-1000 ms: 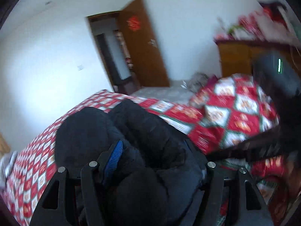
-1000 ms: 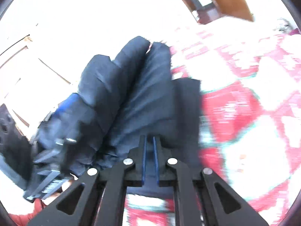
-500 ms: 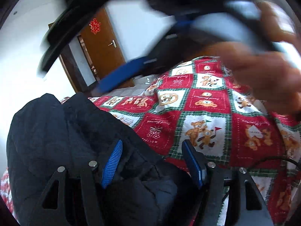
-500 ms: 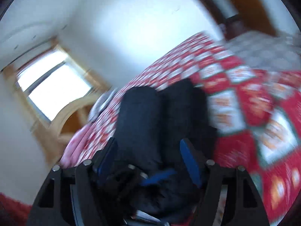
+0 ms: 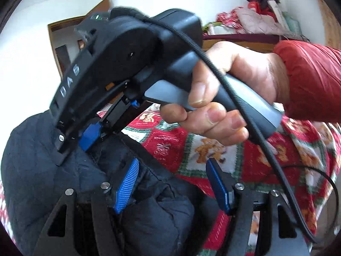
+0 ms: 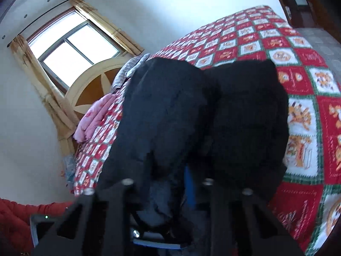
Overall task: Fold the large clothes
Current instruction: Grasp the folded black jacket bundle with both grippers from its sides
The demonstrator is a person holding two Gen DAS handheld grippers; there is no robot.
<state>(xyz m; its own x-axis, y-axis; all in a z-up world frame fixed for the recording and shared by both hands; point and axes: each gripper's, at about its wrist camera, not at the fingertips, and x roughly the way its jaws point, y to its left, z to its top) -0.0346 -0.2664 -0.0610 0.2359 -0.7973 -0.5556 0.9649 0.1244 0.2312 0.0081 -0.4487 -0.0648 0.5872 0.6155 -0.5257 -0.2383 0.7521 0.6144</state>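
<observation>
A black padded jacket [image 5: 38,170] lies bunched and folded on a red, white and green patchwork bedspread [image 5: 277,166]. My left gripper [image 5: 174,183] is open, its blue pads [image 5: 125,185] spread over the jacket's near edge. The right gripper's body crosses the left wrist view, held by a hand in a red sleeve, its fingers [image 5: 90,135] down on the jacket. In the right wrist view the jacket [image 6: 213,117] fills the middle and covers the right gripper [image 6: 170,183]; one blue pad [image 6: 189,187] shows, fabric hides the other.
The bedspread [image 6: 298,111] stretches to a wooden headboard [image 6: 93,85] under a window. A pink cloth [image 6: 96,115] lies near the headboard. A brown door [image 5: 64,40] and a wooden cabinet [image 5: 245,42] piled with items stand by the far wall.
The right gripper opened, swung across in front of the left one and came down onto the jacket. The left gripper stays open at the jacket's near edge.
</observation>
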